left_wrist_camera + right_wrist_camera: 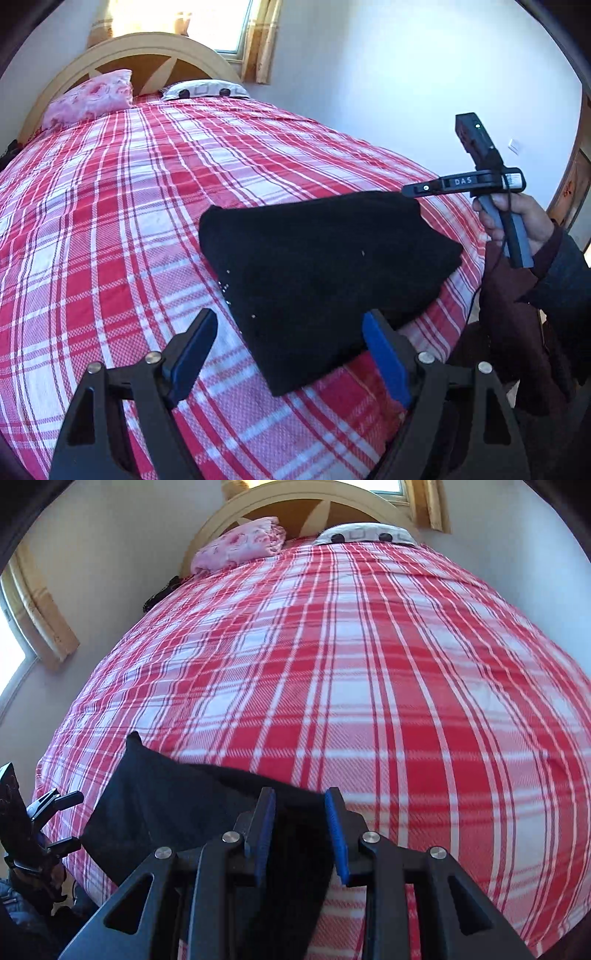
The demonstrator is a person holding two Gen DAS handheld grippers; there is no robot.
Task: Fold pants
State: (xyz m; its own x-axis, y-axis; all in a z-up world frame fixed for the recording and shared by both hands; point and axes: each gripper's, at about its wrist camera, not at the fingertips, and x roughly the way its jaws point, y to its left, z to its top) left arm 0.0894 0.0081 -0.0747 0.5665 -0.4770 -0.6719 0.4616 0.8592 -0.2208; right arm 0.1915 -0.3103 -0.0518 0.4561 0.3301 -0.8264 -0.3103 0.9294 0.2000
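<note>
Two grippers, one garment, one bed.

Pants (317, 273): black, soft matte knit, folded into a thick, roughly four-sided bundle with rounded corners; pale lint specks along the near edge. Lies flat on the bedspread near the foot corner of the bed, held by neither gripper.

Left gripper (290, 354): black hard-plastic arms with silver pivot pins, flat blue pads. Jaws released and spread wide above the near edge of the pants; nothing clasped between them.

Right gripper (300, 830): same make, ribbed blue pads. Jaws part-way apart, unclenched; the dark cloth shows in the gap below them, but the pads do not press on it. From the left wrist view its grey handle sits in a hand (517, 218), dark sleeve behind, beyond the far corner of the pants.

Bedspread (110, 221): woven cotton-like plaid, red and white with thin dark lines, smooth and taut over a domed mattress.

Pillow (88, 96): pink, floral print, plump, at the head of the bed.

Second pillow (205, 88): white with dark patterning, flatter, beside the first.

Headboard (155, 48): pale wood, arched, with spoke-shaped slats.

Curtain (258, 37): yellowish patterned cloth beside a bright window.
</note>
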